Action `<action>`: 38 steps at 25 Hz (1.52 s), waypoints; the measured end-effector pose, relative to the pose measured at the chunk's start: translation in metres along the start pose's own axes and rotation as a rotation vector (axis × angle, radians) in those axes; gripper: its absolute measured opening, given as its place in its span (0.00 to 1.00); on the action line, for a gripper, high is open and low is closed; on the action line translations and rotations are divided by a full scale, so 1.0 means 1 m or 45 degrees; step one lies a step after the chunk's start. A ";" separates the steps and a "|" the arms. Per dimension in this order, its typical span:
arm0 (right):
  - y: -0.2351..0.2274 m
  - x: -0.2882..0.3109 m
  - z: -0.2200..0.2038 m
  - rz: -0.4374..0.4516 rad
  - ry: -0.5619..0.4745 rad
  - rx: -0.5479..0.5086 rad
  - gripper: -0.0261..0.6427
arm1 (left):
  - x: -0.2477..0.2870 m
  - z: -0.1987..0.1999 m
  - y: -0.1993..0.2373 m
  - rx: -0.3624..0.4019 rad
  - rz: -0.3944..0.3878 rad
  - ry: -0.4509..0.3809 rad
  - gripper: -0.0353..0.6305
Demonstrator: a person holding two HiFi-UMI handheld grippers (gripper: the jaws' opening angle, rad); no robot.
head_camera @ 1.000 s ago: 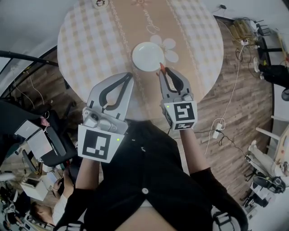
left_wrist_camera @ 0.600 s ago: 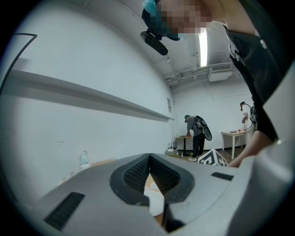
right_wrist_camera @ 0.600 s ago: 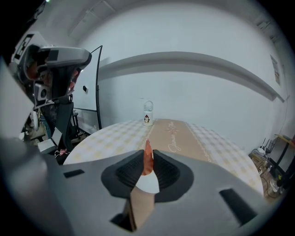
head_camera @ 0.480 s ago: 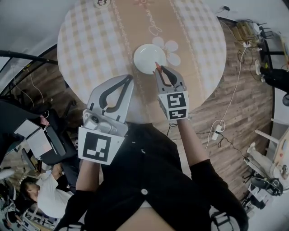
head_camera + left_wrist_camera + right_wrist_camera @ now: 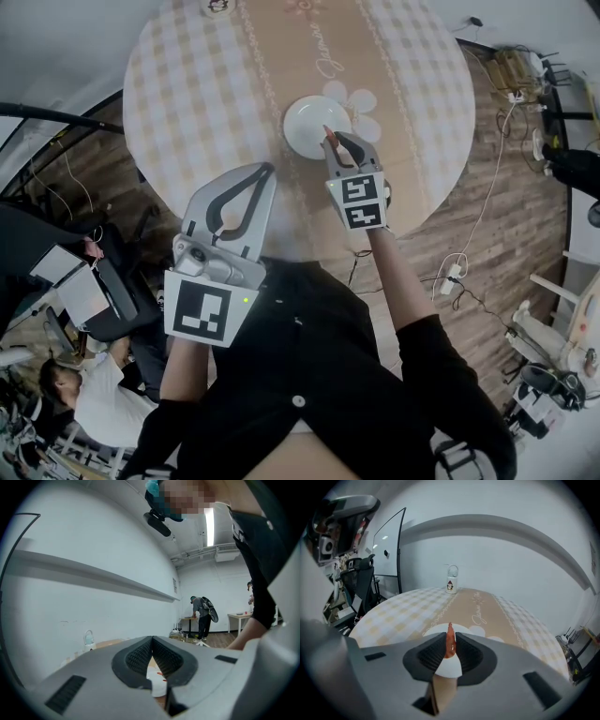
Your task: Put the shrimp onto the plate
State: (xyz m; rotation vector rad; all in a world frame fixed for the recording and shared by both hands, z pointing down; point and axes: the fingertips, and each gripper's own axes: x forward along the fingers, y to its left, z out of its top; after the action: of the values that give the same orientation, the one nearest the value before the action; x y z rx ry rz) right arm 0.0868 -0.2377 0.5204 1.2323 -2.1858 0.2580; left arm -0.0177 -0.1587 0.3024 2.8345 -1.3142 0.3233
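Right gripper [image 5: 332, 141] fingers are pinched tight on the shrimp [image 5: 450, 643], which hangs over the near rim of the plate [image 5: 305, 120] on the counter [image 5: 206, 84]. Left gripper [image 5: 152, 639] fingers are closed on nothing (idle). I'd reach to plate centre, drop low, then open slowly so it doesn't roll off.

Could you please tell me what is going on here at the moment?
A person holds a gripper in each hand over a round table. The right gripper is shut on a small orange shrimp, at the near rim of the white plate. The left gripper is shut and empty, held back by the table's edge.
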 end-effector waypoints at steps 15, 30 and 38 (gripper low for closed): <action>0.005 0.045 -0.021 0.054 0.232 -0.188 0.11 | -0.011 -0.002 0.011 0.006 0.041 0.013 0.06; 0.000 0.064 -0.041 0.085 0.338 -0.209 0.11 | -0.013 -0.009 0.017 0.000 0.047 0.035 0.06; -0.001 0.066 -0.042 0.109 0.336 -0.154 0.12 | -0.009 -0.010 0.012 -0.011 0.036 0.026 0.06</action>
State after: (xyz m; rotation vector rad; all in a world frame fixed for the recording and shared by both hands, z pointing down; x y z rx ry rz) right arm 0.0802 -0.2662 0.5931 0.9804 -1.9968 0.3012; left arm -0.0343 -0.1586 0.3091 2.8001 -1.3496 0.3456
